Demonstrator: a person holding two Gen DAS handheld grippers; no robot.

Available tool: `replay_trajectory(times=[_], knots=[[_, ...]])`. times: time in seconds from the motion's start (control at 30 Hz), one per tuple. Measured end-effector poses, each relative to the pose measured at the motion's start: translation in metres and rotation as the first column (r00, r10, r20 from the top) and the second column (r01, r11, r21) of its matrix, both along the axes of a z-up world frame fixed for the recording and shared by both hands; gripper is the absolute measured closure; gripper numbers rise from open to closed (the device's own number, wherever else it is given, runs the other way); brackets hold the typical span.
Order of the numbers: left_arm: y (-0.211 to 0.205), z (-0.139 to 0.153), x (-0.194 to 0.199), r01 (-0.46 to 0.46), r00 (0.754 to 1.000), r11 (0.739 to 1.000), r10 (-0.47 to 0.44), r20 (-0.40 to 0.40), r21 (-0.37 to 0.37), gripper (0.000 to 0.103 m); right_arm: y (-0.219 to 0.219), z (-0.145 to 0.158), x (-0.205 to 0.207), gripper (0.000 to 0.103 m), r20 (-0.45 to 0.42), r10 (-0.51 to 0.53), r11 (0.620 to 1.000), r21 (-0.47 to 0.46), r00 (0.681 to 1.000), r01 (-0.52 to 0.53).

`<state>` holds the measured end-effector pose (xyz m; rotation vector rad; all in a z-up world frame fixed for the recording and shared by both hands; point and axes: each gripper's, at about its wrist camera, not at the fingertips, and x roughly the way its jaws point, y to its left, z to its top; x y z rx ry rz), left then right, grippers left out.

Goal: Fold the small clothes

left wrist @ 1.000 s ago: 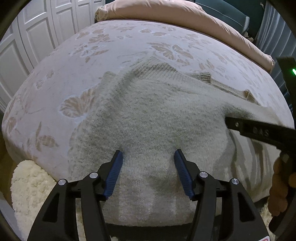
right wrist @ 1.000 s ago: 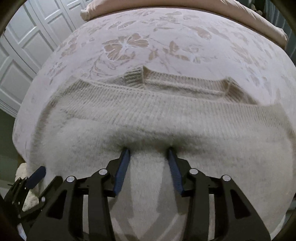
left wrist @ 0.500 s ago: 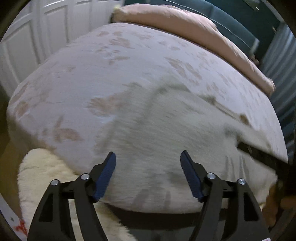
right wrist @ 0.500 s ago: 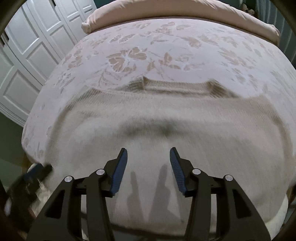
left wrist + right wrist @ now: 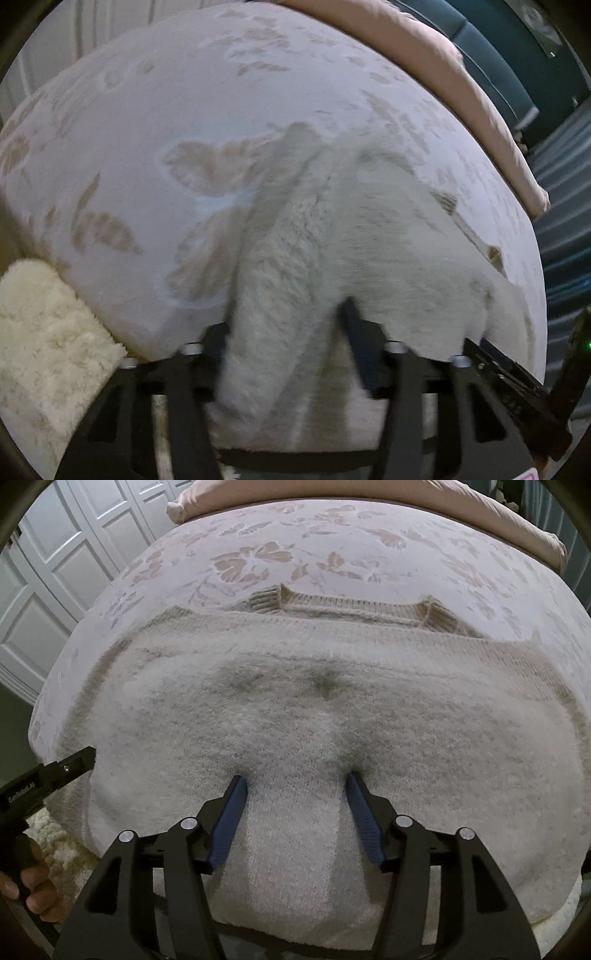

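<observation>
A fluffy cream knit sweater (image 5: 314, 709) lies flat on the bed, its ribbed collar (image 5: 354, 609) at the far side. My right gripper (image 5: 295, 794) is open, its blue pads pressed into the sweater's near middle with a band of knit between them. My left gripper (image 5: 288, 325) is open at the sweater's left edge (image 5: 273, 280), and a raised fold of the sweater lies between its fingers. The left gripper's finger also shows at the left of the right wrist view (image 5: 74, 764).
The bed cover (image 5: 258, 557) is pale pink with a floral pattern. A pink duvet roll (image 5: 461, 74) lies along the far side. White panelled doors (image 5: 55, 572) stand to the left. A cream shaggy rug (image 5: 40, 332) lies below the bed's near edge.
My left gripper has swung left to the sweater's left edge and dropped onto it, with a fold bunched between its fingers. My right gripper opened wider and pressed down on the sweater.
</observation>
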<state>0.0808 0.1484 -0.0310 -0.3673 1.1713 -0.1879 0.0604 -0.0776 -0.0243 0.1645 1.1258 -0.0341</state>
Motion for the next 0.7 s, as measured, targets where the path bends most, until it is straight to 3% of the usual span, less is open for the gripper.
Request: replay_trajectory(times=[0.03,0.2,0.33,0.5,0.63,0.7], knots=[[-0.005,0.007,0.000,0.022,1.000,1.000,-0.022,0.015,0.006,0.089,-0.001,0.001,-0.001,0.048,0.005,0.000,1.000,0.009,1.000,0.000],[-0.028,0.054,-0.011,0.100,0.988,0.995,-0.099,0.122,-0.006,0.092,-0.015,0.017,-0.019,0.048,0.042,-0.039,0.993,0.111,0.998,0.034],[-0.071,0.096,-0.023,0.201,0.961,0.979,-0.194,0.199,-0.018,0.092,-0.036,0.031,-0.047,0.048,0.080,-0.081,0.987,0.146,0.994,0.069],[-0.150,0.129,-0.042,0.373,0.893,0.928,-0.359,0.272,0.002,0.092,-0.082,0.041,-0.090,0.048,0.098,-0.173,0.972,0.178,0.980,0.154],[-0.216,0.133,-0.052,0.494,0.834,0.869,-0.479,0.275,0.016,0.092,-0.122,0.042,-0.125,0.048,0.098,-0.268,0.953,0.171,0.958,0.249],[-0.253,0.121,-0.060,0.546,0.806,0.837,-0.537,0.248,0.036,0.092,-0.138,0.041,-0.137,0.047,0.093,-0.308,0.942,0.170,0.947,0.290]])
